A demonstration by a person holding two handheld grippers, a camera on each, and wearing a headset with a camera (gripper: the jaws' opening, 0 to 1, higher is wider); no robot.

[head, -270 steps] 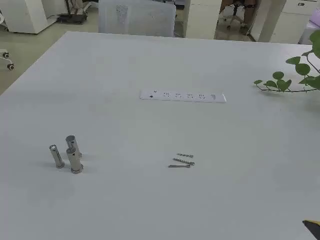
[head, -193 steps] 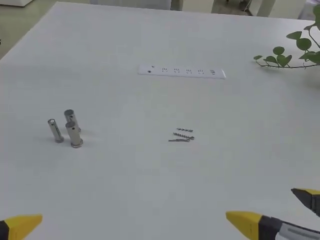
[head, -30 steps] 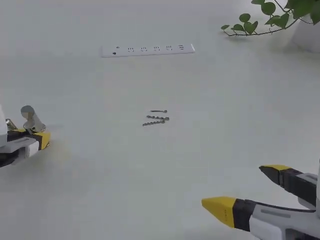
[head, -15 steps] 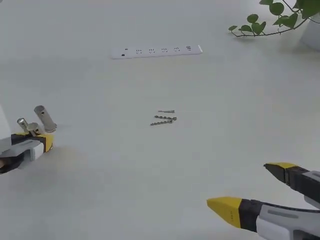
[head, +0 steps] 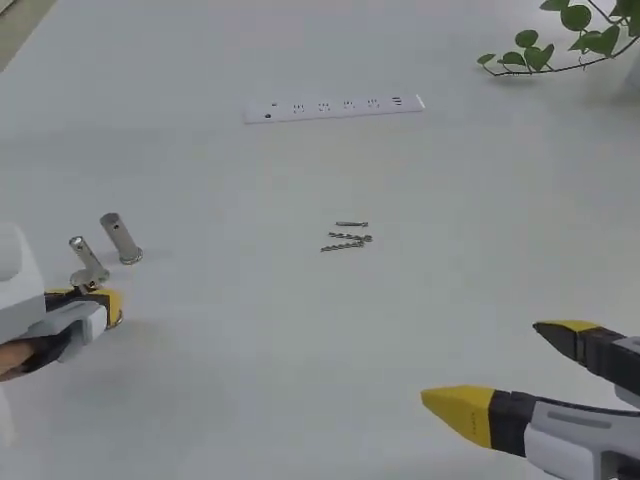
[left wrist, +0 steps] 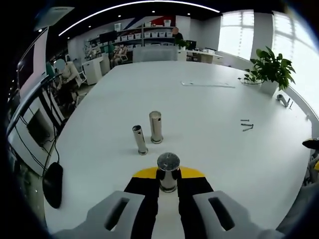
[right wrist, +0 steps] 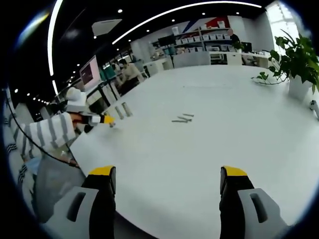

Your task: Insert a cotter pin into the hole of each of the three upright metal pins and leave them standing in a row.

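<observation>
Left gripper view: left tongs [left wrist: 168, 176] tight round upright shiny steel pin [left wrist: 168, 167] w/ flat cap; right tongs [right wrist: 168, 172] wide.

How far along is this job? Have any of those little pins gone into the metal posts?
Nothing is finished yet. The three cotter pins lie loose together on the table, none in a post. In hand: the left gripper grips one metal post, with the other two posts standing just beyond it. The right gripper is open and holds nothing. All three insertions and the row are left.
</observation>
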